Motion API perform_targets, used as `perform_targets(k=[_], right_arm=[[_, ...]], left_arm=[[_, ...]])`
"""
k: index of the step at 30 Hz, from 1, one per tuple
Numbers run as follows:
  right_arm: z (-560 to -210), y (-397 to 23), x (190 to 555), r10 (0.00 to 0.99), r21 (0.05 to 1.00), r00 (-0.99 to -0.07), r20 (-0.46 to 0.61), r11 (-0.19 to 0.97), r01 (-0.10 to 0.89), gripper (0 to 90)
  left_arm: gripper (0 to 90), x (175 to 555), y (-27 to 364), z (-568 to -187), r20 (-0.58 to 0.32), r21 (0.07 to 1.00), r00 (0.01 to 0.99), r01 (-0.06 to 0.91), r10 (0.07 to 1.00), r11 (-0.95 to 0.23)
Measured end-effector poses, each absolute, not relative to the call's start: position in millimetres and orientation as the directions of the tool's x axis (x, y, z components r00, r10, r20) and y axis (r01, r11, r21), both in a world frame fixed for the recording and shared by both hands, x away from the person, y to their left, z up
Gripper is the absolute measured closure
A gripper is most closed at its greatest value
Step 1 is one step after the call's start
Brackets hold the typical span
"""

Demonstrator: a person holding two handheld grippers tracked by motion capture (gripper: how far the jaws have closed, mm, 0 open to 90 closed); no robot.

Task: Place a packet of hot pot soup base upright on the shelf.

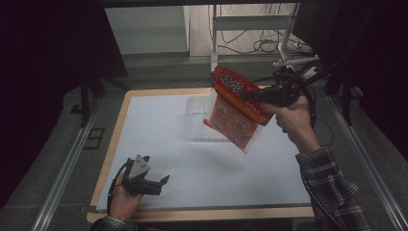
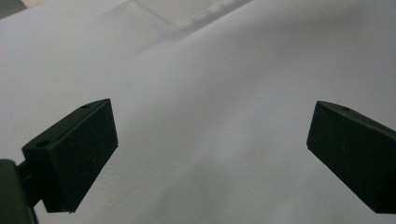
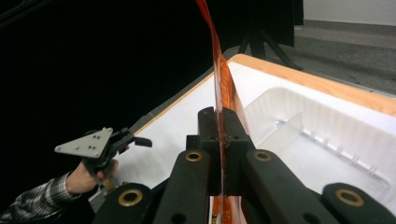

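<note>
An orange-red snack packet (image 1: 235, 111) hangs in the air above the table's far middle, pinched near its top edge by my right gripper (image 1: 246, 96). In the right gripper view the two black jaws are shut on the packet's thin edge (image 3: 223, 88), which rises straight up between them. Under and behind the packet lies a clear plastic tray (image 1: 198, 107), also visible as a white divided tray (image 3: 322, 130). My left gripper (image 1: 161, 184) rests low at the table's near left, jaws wide apart with nothing between the pads (image 2: 77, 156) over bare white paper.
White paper (image 1: 192, 163) covers a wooden-edged table (image 1: 113, 144). Metal rails run along both sides. Behind the far edge stand a metal frame (image 1: 250, 29) and loose cables. Black curtains close off left and right.
</note>
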State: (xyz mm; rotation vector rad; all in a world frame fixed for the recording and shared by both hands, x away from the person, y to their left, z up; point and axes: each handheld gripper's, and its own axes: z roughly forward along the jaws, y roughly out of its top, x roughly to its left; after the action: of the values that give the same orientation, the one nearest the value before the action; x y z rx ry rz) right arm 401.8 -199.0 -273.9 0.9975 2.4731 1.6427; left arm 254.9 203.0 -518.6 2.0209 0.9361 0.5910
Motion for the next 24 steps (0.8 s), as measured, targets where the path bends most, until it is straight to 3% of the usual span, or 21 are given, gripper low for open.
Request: perform_targets(k=[24], right_arm=[[-274.5, -187.2, 472.2, 0.559, 0.838, -0.768, 0.312, 0.218, 0.500, 89.4]], left_arm=[[1.7, 254.4, 201.1, -517.5, 0.058, 0.825, 0.633, 0.405, 0.772, -0.395]])
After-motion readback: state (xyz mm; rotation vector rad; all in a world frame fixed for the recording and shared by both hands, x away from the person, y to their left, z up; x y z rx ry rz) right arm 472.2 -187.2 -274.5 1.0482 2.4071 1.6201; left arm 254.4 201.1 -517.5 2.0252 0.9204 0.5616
